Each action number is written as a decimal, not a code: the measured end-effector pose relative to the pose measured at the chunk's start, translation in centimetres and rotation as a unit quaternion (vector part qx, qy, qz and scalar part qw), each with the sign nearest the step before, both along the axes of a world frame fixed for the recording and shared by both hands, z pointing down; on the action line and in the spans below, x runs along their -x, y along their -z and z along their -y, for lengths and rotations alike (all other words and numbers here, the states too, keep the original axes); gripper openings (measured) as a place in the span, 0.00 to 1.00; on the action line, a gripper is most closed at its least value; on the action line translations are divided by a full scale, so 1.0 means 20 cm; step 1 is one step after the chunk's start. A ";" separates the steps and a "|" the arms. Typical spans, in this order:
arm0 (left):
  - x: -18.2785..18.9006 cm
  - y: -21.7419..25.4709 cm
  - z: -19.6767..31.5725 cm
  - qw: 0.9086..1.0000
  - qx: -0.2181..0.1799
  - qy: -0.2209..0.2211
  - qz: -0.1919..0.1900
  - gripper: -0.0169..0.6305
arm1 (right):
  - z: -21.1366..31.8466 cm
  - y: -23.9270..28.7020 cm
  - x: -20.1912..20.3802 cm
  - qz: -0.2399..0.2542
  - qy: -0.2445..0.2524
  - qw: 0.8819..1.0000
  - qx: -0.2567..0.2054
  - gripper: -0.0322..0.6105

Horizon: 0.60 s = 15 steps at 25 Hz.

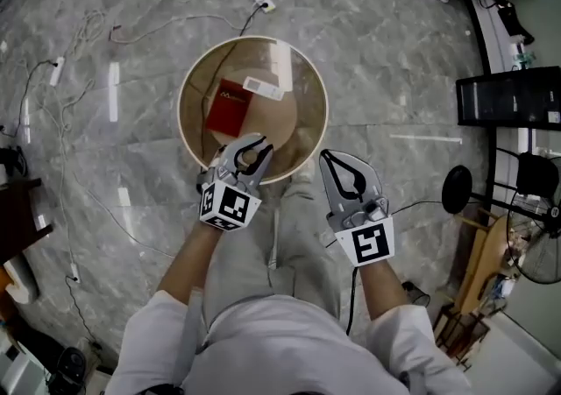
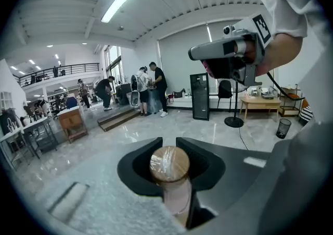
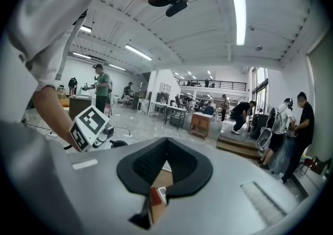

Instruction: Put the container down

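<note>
We hold the container (image 1: 307,104) by its near rim.
Our left claw (image 1: 254,153) pinches that rim over the grey floor (image 1: 394,52); our right claw (image 1: 328,160), pressed together and empty, sits just beside the container.

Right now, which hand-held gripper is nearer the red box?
Left. The left hand-held gripper is just beside the red box; the right hand-held gripper sits past the table's edge.

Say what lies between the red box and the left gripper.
Nothing: the head view shows only the container's bare brown inside between the red box and the left gripper on its rim.
</note>
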<state>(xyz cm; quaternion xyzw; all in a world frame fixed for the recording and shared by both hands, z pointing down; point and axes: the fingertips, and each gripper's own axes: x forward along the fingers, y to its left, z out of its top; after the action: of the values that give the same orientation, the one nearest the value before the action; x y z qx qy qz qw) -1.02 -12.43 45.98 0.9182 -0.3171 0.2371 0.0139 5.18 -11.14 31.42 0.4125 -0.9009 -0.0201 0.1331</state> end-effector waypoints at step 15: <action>-0.07 -1.32 0.39 0.995 0.083 0.057 0.021 0.16 | 0.45 -1.13 -0.02 -0.015 0.067 0.995 0.070 0.06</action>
<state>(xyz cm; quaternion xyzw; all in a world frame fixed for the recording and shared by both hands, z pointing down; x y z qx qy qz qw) 0.47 -20.20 72.40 0.8893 -0.3480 0.2803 0.0970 5.66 -20.11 53.96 0.3410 -0.9235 0.0283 0.1735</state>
